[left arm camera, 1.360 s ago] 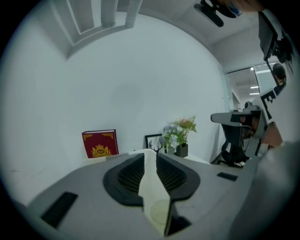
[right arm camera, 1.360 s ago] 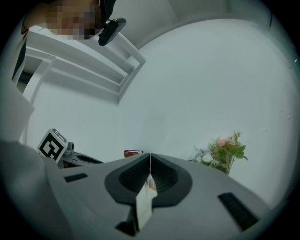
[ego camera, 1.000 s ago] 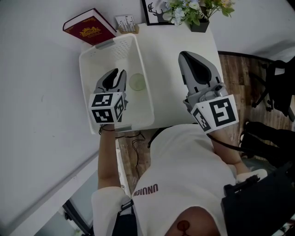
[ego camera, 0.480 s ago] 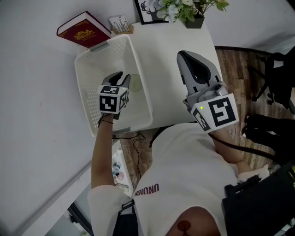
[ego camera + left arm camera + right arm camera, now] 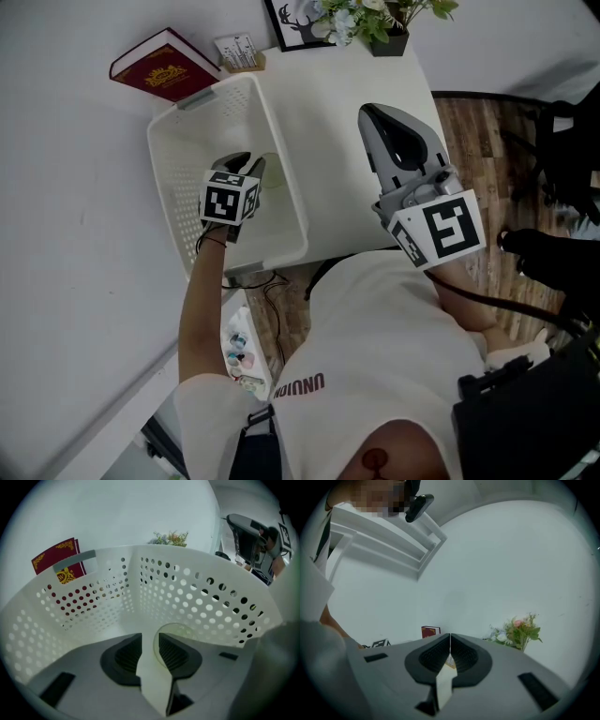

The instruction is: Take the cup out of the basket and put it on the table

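A pale green see-through cup (image 5: 183, 631) sits on the floor of the white perforated basket (image 5: 197, 592), close to its right wall. My left gripper (image 5: 150, 638) is down inside the basket, open, its jaws straddling the cup's near rim without clamping it. In the head view the left gripper (image 5: 247, 162) covers most of the cup (image 5: 275, 175) inside the basket (image 5: 173, 155). My right gripper (image 5: 376, 116) hovers over the white table (image 5: 323, 103), shut and holding nothing; its jaws meet in the right gripper view (image 5: 450, 642).
A red book (image 5: 159, 67) leans behind the basket against the wall. A card holder (image 5: 238, 51), a framed picture (image 5: 292, 21) and a pot of flowers (image 5: 380, 23) line the table's far edge. Wooden floor (image 5: 478, 141) lies to the right.
My left gripper has gone forward and down into the basket, reaching the cup. The right gripper has stayed in place, shut.
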{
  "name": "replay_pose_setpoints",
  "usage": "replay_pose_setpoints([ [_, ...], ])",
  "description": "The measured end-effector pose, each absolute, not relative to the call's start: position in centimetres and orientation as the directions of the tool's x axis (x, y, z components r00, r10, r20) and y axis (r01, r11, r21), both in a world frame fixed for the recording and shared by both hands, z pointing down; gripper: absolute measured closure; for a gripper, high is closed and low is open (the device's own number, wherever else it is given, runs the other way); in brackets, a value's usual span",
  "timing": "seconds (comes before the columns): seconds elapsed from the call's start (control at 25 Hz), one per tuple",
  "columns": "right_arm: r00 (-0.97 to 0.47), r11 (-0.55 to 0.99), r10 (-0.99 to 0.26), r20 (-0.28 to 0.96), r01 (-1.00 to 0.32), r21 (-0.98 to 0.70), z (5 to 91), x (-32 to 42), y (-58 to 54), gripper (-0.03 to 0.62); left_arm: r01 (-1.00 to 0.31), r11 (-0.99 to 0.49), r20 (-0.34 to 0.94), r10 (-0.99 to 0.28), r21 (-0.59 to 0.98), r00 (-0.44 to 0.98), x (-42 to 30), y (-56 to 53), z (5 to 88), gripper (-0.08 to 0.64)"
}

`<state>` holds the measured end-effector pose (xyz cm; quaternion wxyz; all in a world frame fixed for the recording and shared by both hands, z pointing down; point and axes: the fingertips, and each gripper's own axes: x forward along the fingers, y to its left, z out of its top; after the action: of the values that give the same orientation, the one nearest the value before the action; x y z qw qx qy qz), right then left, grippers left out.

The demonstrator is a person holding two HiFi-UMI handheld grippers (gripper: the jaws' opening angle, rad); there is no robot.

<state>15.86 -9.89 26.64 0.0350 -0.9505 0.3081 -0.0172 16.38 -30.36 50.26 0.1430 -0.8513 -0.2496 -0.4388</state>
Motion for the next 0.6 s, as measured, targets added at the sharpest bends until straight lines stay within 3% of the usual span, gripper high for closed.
replay_pose_setpoints([
  [0.44, 0.816, -0.815, -0.577, 0.023, -0.574, -0.079, 26.8, 15.8, -9.7, 0.572, 0.548, -0.836, 0.850, 0.311, 0.032, 0.425, 15.7, -30.3, 52.0, 0.448],
  [0.6, 0.820, -0.819, -0.571, 0.028, -0.568, -0.080, 26.9, 15.8, -9.6, 0.572, 0.521, -0.851, 0.850, 0.324, 0.069, 0.415, 15.7, -30.4, 52.2, 0.488],
])
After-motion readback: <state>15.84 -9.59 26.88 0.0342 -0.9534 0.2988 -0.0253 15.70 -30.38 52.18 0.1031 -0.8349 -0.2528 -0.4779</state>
